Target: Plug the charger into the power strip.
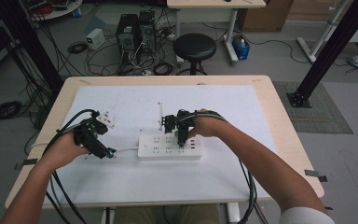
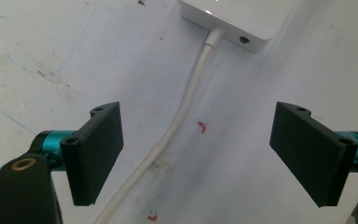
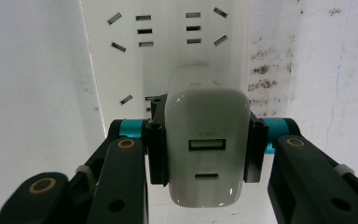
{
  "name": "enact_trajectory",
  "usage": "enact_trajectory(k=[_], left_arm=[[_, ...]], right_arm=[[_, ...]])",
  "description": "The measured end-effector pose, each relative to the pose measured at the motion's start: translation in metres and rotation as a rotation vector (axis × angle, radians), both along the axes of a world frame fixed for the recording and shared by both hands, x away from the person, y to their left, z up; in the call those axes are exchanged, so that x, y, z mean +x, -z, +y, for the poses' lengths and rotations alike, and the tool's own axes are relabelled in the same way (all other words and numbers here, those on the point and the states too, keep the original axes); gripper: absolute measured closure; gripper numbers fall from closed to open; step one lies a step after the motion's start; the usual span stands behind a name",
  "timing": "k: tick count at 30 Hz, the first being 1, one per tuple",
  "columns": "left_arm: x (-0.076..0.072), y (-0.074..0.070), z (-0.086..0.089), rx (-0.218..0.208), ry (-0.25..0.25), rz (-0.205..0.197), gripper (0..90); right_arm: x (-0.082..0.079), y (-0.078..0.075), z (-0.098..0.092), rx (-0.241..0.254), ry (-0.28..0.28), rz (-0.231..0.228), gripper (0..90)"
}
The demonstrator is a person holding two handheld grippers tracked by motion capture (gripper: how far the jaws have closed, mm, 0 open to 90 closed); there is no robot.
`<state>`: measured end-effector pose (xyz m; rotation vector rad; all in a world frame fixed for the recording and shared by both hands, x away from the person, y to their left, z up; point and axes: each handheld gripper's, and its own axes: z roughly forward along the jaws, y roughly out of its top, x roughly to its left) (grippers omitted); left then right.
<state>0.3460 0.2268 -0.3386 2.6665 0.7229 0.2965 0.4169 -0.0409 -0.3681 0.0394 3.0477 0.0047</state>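
Left gripper [image 2: 200, 158]: two flat, rectangular black jaw plates, each fixed by small screws to a turquoise metal collar; below the left plate, a black link arm carries a brass-ringed pivot hole. Right gripper [image 3: 207, 149]: the same black plates and turquoise collars, with two broad black link arms, each showing brass-ringed pivots and plain screw holes; a pale cable tie wraps each arm. In the high view, thick black cables [image 1: 70, 122] loop from both black gripper bodies. The person wears a short white sleeve [image 1: 305, 215] on the right arm.
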Motion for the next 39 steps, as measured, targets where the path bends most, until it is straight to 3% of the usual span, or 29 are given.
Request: enact_trajectory(k=[6, 9, 14, 17, 22, 30, 31, 33, 35, 39], left_arm=[[0.000, 0.002, 0.000, 0.000, 0.006, 0.004, 17.3], [-0.001, 0.004, 0.000, -0.022, -0.003, 0.002, 17.3], [0.001, 0.007, 0.002, -0.019, 0.002, 0.004, 17.3], [0.001, 0.007, 0.003, -0.024, 0.002, 0.005, 17.3], [0.002, 0.010, 0.005, -0.025, -0.004, 0.010, 17.3], [0.002, 0.005, 0.010, -0.019, -0.013, 0.002, 17.3], [0.001, 0.004, 0.010, -0.024, -0.016, -0.001, 17.3], [0.000, 0.004, 0.010, -0.023, -0.018, -0.003, 17.3], [0.000, 0.003, 0.011, -0.021, -0.017, -0.002, 17.3], [-0.002, 0.003, 0.010, -0.026, -0.017, -0.005, 17.3]], right_arm=[[0.002, 0.001, 0.010, -0.066, -0.007, 0.009, 62.4], [0.000, 0.002, 0.014, -0.094, -0.024, -0.001, 62.5], [0.002, 0.004, 0.011, -0.066, -0.004, 0.011, 62.6], [0.004, 0.006, 0.003, 0.000, 0.032, 0.027, 62.5], [0.008, 0.009, -0.004, 0.058, 0.065, 0.057, 62.4], [0.011, 0.011, -0.013, 0.137, 0.066, 0.077, 60.0], [0.011, 0.011, -0.015, 0.152, 0.068, 0.073, 53.7], [0.012, 0.011, -0.018, 0.167, 0.100, 0.073, 31.1], [0.013, 0.009, -0.024, 0.185, 0.122, 0.086, 17.7], [0.007, -0.005, -0.031, 0.291, 0.144, -0.026, 10.3]])
